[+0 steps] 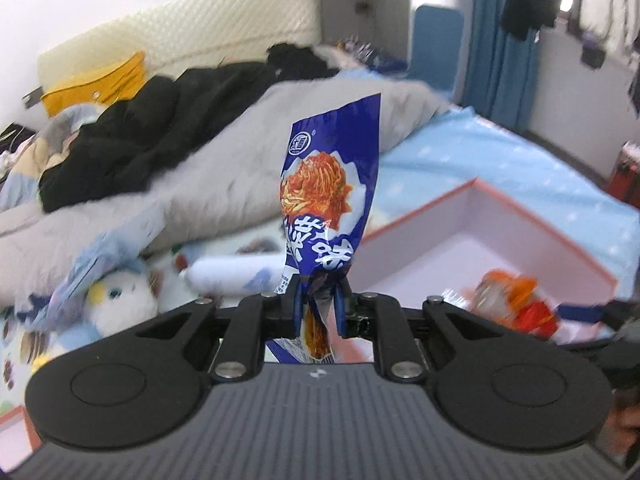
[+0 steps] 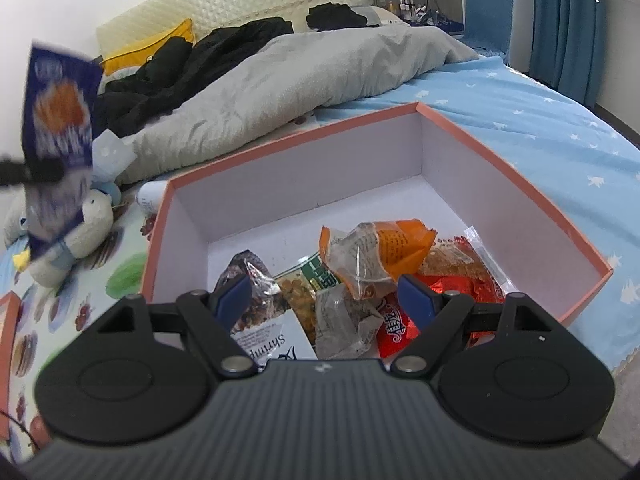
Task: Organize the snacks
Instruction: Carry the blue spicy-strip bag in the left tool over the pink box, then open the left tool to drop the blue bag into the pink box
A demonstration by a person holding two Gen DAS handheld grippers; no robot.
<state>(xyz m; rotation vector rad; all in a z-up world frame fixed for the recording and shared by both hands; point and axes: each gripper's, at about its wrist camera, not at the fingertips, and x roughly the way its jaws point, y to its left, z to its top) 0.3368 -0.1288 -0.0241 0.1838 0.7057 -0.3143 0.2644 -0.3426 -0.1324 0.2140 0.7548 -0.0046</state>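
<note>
Pinching a blue snack packet, left claw hangs beside the box.

The white packet in the box reads "Shrimp" — upside down and cut off by the gripper body. The blue snack bag bears large white Chinese characters (too blurred to read), as does the red packet.

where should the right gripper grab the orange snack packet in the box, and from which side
Grip the orange packet by its raised, crumpled top edge, coming from above. It lies on top of the other packets in the box, so nothing blocks it there, while its sides are crowded. The right gripper already stands open just short of it.
</note>
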